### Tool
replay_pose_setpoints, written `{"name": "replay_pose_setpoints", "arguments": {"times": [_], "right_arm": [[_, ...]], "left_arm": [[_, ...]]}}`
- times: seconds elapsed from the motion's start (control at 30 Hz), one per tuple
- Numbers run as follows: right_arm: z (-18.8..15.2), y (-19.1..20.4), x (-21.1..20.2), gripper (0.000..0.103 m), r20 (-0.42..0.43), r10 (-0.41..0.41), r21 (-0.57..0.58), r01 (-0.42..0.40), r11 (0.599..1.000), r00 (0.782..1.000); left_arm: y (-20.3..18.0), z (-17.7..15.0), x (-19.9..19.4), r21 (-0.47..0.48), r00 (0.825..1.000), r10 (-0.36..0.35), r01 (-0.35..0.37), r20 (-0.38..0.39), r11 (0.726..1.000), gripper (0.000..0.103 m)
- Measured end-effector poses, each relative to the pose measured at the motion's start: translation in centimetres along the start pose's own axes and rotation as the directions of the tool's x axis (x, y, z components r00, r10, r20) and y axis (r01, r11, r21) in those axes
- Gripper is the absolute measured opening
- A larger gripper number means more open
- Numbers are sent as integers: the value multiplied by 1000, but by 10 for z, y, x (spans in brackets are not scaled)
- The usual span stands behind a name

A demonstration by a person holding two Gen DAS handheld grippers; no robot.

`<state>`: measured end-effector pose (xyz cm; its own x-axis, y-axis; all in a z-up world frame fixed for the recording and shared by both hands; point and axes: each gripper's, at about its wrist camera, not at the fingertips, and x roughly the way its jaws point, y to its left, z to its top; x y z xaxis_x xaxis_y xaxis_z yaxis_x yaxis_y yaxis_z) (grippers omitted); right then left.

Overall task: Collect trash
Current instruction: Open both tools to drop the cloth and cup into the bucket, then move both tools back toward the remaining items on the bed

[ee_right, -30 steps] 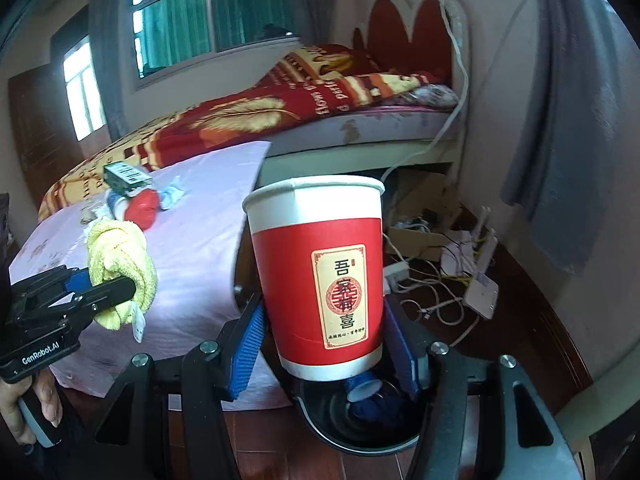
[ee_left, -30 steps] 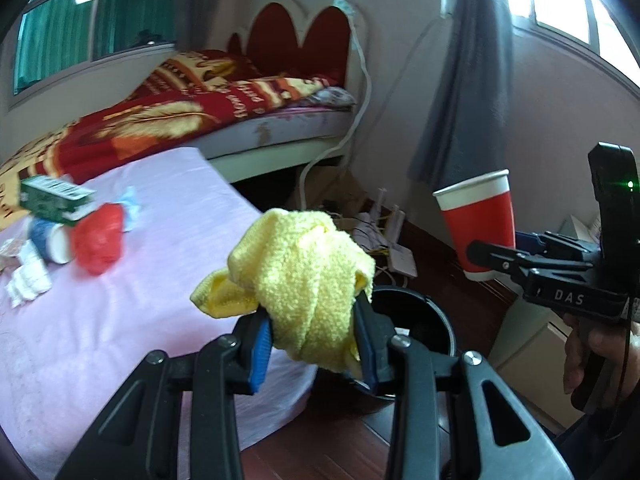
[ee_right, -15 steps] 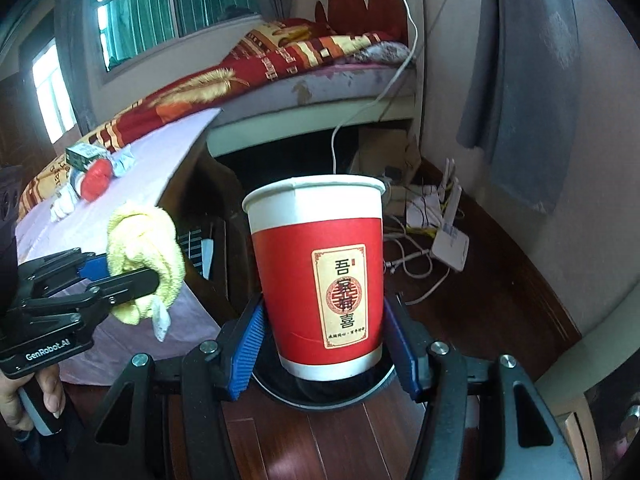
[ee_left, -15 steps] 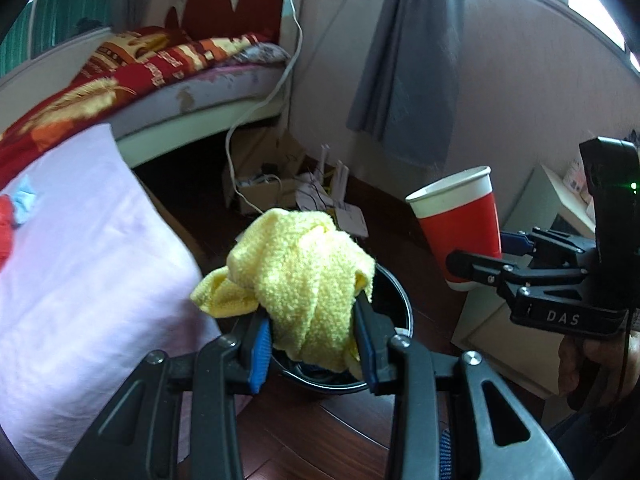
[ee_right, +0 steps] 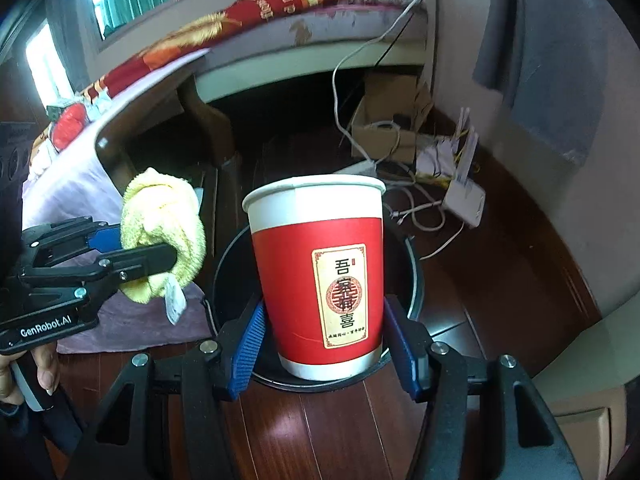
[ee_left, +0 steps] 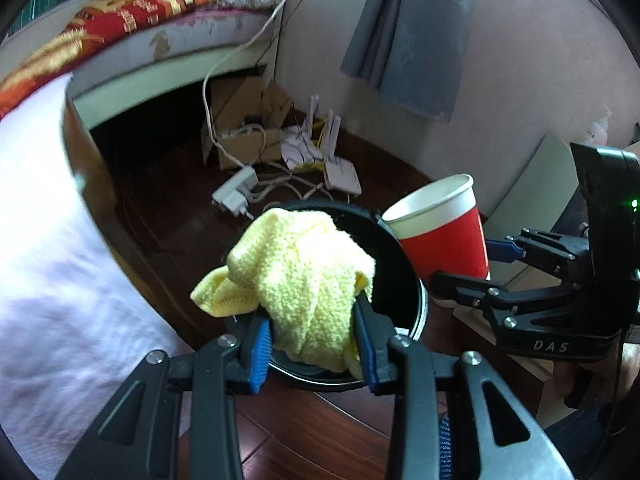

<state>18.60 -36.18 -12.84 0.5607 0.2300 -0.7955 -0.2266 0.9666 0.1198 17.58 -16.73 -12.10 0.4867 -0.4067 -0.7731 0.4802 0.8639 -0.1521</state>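
Two pieces await dropping: your left hand-held gripper [ee_left: 314, 346] clamps the yellow cloth [ee_left: 304, 276], your right hand-held gripper [ee_right: 324, 344] the red paper cup [ee_right: 320, 276], both above the black bin [ee_left: 400, 264]; more litter sits on the worktop [ee_right: 68, 184].

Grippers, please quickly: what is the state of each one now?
Left gripper: closed, holding the yellow cloth.
Right gripper: closed, holding the red paper cup.

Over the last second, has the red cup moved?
Yes. In the right wrist view the red cup, clamped in the right gripper, has swung away from the table toward the black bin, and now sits over its opening.
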Motion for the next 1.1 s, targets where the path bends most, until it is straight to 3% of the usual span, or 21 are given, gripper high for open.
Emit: {"name": "replay_pose_setpoints", "arguments": {"times": [0.07, 0.1, 0.13, 0.2, 0.23, 0.3, 0.33, 0.37, 0.4, 0.67, 1.1], "right_arm": [[2, 0, 13, 60, -24, 7, -11, -7, 1000, 1000], [2, 0, 19, 61, -33, 11, -15, -12, 1000, 999], [3, 0, 30, 62, -59, 18, -25, -19, 999, 998], [1, -3, 45, 74, -105, -45, -50, 40, 998, 993], [-2, -6, 50, 81, -109, -71, -58, 65, 996, 991], [-6, -16, 53, 82, -115, -89, -28, 86, 996, 989], [-8, -20, 54, 88, -124, -100, -8, 100, 995, 987], [-8, -23, 53, 100, -125, -104, 2, 105, 994, 987], [-8, -25, 50, 103, -119, -111, 7, 113, 994, 987], [-4, -17, 26, 103, -66, -140, 25, 142, 990, 988], [13, -2, -52, 103, 82, -156, 56, 151, 987, 984]], "left_arm": [[2, -1, 10, -5, 1000, -9, 9, -18, 1000, 40], [3, -1, 15, -11, 999, -19, 18, -31, 1000, 50], [5, -1, 21, -25, 999, -7, 6, -44, 1000, 53], [9, -3, 26, -42, 999, 9, -11, -50, 999, 71], [12, -3, 27, -49, 998, 30, -32, -49, 998, 73], [17, -6, 26, -54, 998, 45, -48, -45, 997, 78], [19, -7, 25, -54, 997, 61, -64, -43, 996, 82], [20, -10, 24, -53, 996, 72, -74, -45, 996, 92], [20, -11, 23, -53, 996, 80, -83, -44, 995, 95], [19, -16, 7, -68, 993, 114, -115, -13, 991, 96], [1, 0, -65, -48, 986, 118, -113, 114, 992, 97]]}}
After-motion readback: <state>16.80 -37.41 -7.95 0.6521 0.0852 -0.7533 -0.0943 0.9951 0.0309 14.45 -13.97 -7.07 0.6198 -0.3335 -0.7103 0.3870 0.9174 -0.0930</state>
